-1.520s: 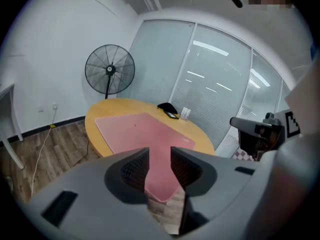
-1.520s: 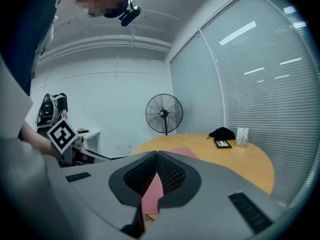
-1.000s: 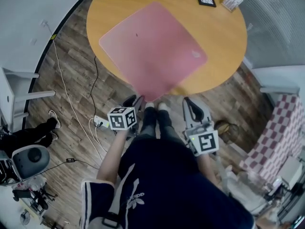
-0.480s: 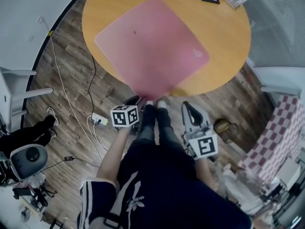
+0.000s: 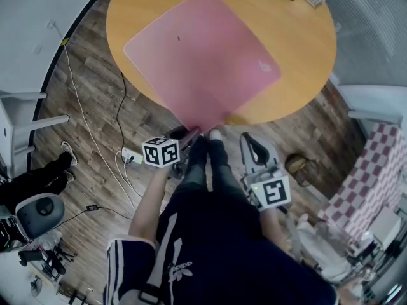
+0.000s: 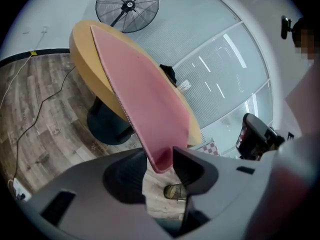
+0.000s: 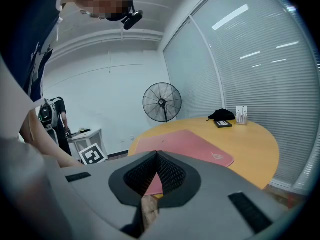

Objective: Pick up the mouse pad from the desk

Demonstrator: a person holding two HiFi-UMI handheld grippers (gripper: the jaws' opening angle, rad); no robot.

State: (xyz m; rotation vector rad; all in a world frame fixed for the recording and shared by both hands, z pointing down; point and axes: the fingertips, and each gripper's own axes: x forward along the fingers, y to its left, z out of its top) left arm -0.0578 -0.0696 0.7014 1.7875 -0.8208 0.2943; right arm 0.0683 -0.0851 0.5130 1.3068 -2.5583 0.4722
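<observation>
Mouse pad (image 5: 200,56): pink and flat on the round counter (image 5: 299,49). One corner hangs over the counter's near edge, toward the person.
Left gripper (image 5: 186,134): the jaws have just been opening and now stand released. The overhanging corner sits between them but is not pinched.
Right gripper (image 5: 253,143): the jaws are clenched together on nothing. It is below the counter's near edge and apart from the pad.
Risk, shallow bite: only the tip of the corner lies between the left jaws. Closing there would probably give a weak hold, and the pad could slide out once its weight comes on.
Risk, rim strike: pushing further in for a deeper bite could knock a jaw against the counter's near edge or shove the corner back.
Risk, droop: the pad looks wide and limp. Lifted by one corner it would likely fold and drag over the counter's near edge.
Risk, no second hold: the right jaws cannot take another edge until they open, so the left grip would carry everything.
Risk, drop: a pad that slips free would fall to the floor beside the power strip (image 5: 131,155) and its cables.
</observation>
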